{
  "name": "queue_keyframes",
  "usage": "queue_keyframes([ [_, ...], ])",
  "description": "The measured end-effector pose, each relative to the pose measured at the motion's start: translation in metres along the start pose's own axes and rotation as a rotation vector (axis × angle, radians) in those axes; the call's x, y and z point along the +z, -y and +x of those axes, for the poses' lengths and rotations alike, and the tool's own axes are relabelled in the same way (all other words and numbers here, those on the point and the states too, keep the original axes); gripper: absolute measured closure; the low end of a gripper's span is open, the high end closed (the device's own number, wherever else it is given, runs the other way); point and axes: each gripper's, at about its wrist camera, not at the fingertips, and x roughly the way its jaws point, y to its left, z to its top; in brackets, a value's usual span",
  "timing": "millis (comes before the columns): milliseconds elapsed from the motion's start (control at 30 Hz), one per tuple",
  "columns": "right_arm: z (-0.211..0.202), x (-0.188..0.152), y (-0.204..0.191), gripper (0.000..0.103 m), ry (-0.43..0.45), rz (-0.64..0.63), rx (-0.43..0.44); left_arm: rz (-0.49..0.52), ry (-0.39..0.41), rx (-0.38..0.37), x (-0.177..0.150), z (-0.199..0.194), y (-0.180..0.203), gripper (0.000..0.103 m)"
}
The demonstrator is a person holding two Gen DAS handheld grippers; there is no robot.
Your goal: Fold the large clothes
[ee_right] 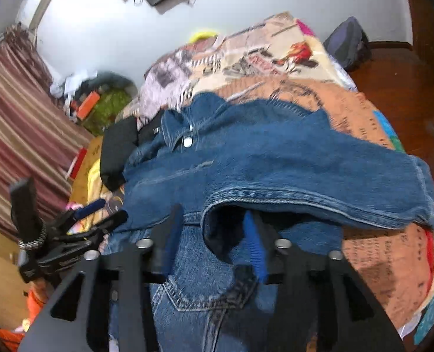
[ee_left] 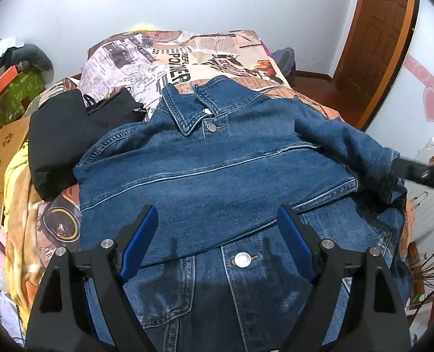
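A blue denim jacket (ee_left: 217,176) lies front up on the bed, collar at the far end. One sleeve lies folded across its chest. My left gripper (ee_left: 218,220) is open and empty just above the jacket's lower front. In the right wrist view the jacket (ee_right: 275,158) has its other sleeve draped over my right gripper (ee_right: 214,220), whose jaws stand apart with the sleeve's cuff edge hanging between and over them. My left gripper (ee_right: 99,214) shows at the left edge of that view. The right gripper's black tip (ee_left: 422,173) shows by the sleeve in the left wrist view.
A black garment (ee_left: 67,135) lies beside the jacket's left shoulder. The bed has a newspaper-print cover (ee_left: 187,55). A yellow blanket (ee_left: 17,205) and clutter lie at the left. A striped curtain (ee_right: 17,135) hangs at the left. A wooden door (ee_left: 375,44) stands at the right.
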Motion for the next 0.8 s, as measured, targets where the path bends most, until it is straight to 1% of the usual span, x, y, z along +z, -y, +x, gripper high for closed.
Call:
queue_keyframes([
  [67,-0.013,0.001,0.003,0.06,0.042,0.018,-0.017,0.004,-0.001,0.0,0.0,0.001,0.002,0.02],
  [200,-0.039,0.0,0.023,0.059,0.128,0.095,-0.089,0.01,-0.009,0.004,0.001,0.005,0.005,0.02],
  [300,-0.052,0.001,0.048,0.059,0.183,0.207,-0.127,0.01,-0.015,0.0,0.001,0.007,0.007,0.02],
  [400,-0.057,-0.001,0.075,0.059,0.206,0.322,-0.156,0.015,-0.018,0.003,0.0,0.01,0.009,0.02],
  [567,-0.05,-0.014,0.115,0.059,0.192,0.514,-0.146,0.021,-0.028,0.008,0.0,0.013,0.01,0.02],
  [667,-0.041,-0.023,0.13,0.059,0.156,0.574,-0.132,0.016,-0.034,0.009,0.0,0.016,0.01,0.02],
  [800,-0.024,-0.027,0.14,0.059,0.115,0.61,-0.117,0.013,-0.037,0.009,0.001,0.017,0.009,0.02],
])
